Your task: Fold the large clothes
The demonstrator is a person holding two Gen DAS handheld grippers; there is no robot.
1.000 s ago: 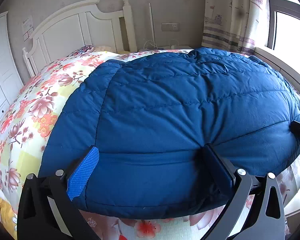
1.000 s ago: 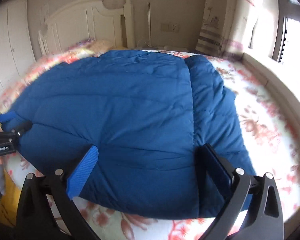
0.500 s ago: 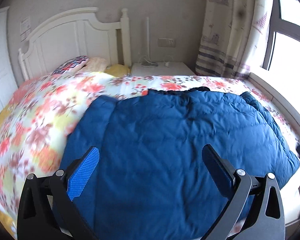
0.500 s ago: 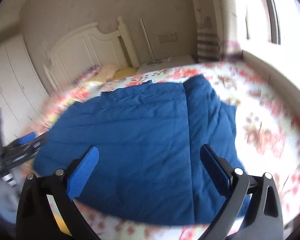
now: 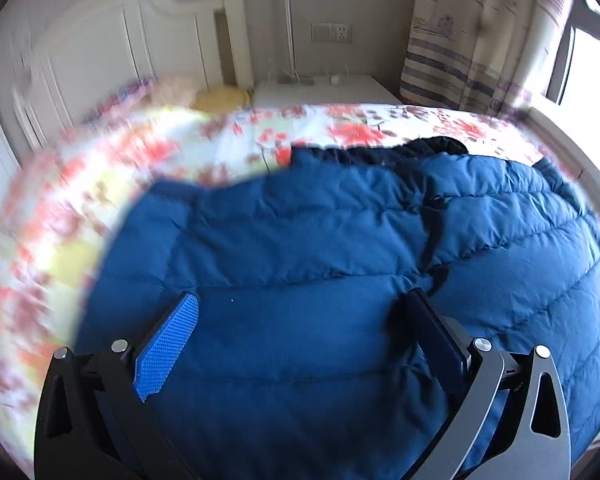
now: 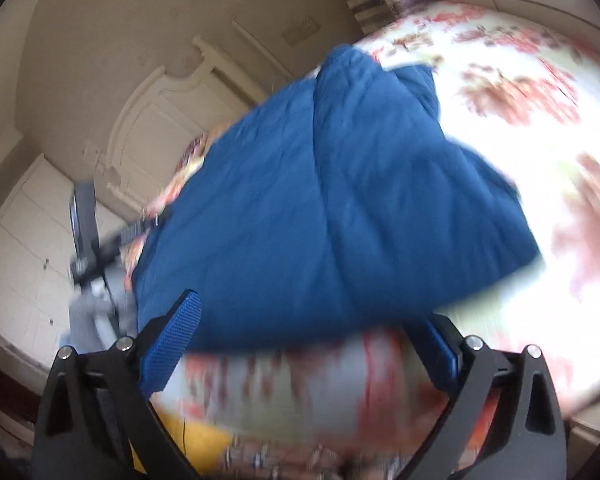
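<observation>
A dark blue quilted puffer jacket lies folded on the floral bedspread, its black collar lining showing at the far edge. My left gripper hovers open just above the near part of the jacket, with nothing between its fingers. In the right wrist view the picture is rolled and blurred; the same jacket stretches away toward the headboard. My right gripper is open and empty at the jacket's near edge, over the bedspread. The left gripper shows as a dark blur at the jacket's left side.
A white headboard and a white nightstand with cables stand behind the bed. A striped curtain and a bright window are on the right. White cabinet doors sit at the left, yellow fabric below the bed edge.
Both grippers lifted clear of the jacket, and the left has come back down close over it. The right view has rolled sideways and dropped to the jacket's near edge. The jacket lies still.
</observation>
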